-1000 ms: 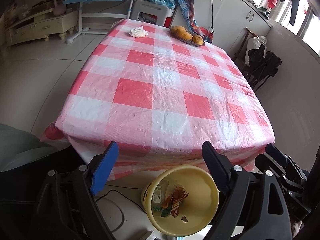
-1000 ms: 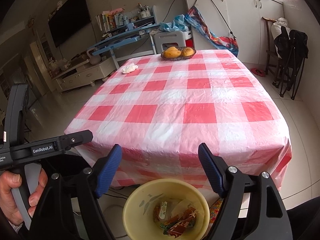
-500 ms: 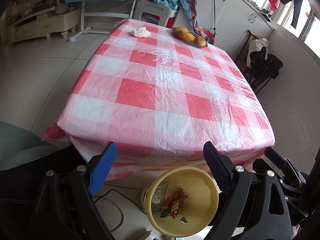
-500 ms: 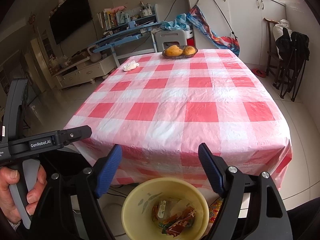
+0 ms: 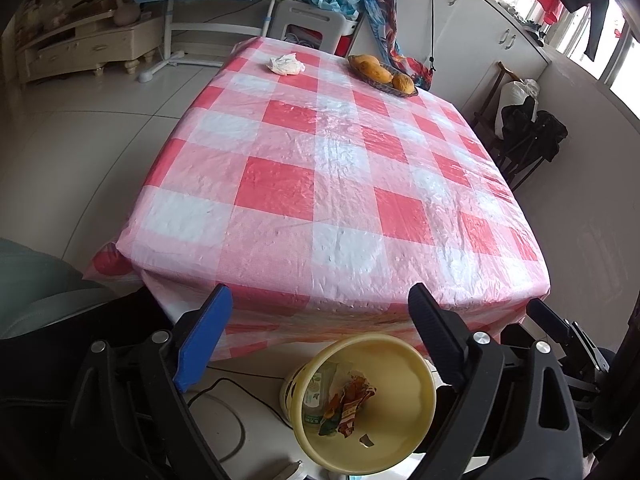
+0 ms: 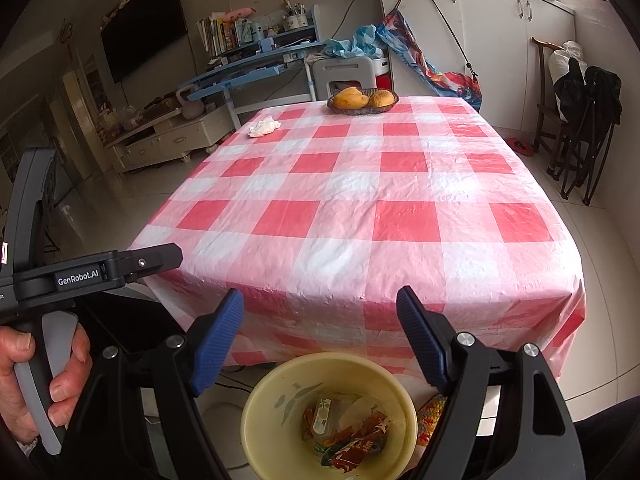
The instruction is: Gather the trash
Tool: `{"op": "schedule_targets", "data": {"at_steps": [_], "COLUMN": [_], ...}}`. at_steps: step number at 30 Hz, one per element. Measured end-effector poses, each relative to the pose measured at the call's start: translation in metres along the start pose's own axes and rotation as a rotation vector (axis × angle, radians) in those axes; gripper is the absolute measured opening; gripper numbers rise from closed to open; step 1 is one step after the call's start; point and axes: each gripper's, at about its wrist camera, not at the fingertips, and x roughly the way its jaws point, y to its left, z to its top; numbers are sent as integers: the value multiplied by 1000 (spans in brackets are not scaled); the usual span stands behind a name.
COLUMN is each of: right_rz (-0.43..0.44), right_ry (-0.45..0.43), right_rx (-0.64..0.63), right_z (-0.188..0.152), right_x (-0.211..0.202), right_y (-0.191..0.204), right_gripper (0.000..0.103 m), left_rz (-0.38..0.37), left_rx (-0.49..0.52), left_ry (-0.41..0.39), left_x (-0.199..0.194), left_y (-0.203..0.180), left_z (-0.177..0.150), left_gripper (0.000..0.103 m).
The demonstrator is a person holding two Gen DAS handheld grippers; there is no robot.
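One crumpled white tissue [image 5: 286,65] is left on the table [image 5: 340,200], near its far left corner; a basket of mangoes [image 5: 382,74] sits at the far edge. Wrappers already lie in the round yellow plastic bin [image 6: 326,416] on the floor below the near edge. The left gripper [image 5: 320,338], its jaws just opening, and the right gripper [image 6: 320,340] both gape empty over the bin. Next comes a long reach across the glossy, wrinkled checked cloth for that soft wad.
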Motion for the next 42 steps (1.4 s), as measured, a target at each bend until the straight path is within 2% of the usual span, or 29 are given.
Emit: {"op": "schedule_targets", "data": {"at_steps": [14, 18, 21, 24, 29, 34, 37, 42], "right_rz": [-1, 10, 47, 84, 158, 207, 205, 141], "right_ry": [2, 6, -5, -36, -42, 12, 63, 128], "right_rx": [-2, 6, -2, -17, -69, -128, -128, -136], "right_z": [0, 2, 17, 48, 112, 164, 188, 222], "right_x": [0, 1, 2, 9, 51, 121, 171, 249], "right_y": [0, 2, 9, 18, 46, 81, 92, 97], "right_gripper": [76, 76, 76, 76, 77, 77, 77, 77], "left_rz": [0, 5, 18, 44, 80, 109, 110, 97], "left_rx": [-2, -33, -82, -148, -247, -302, -309, -315], "left_ry": [-2, -27, -51, -84, -121, -149, -140, -118], "left_x": [0, -4, -7, -11, -15, -16, -13, -8], "left_y": [1, 9, 18, 29, 48, 56, 55, 56], "left_z": [0, 1, 4, 8, 15, 23, 27, 33], "left_gripper": [87, 87, 87, 87, 87, 87, 88, 88]}}
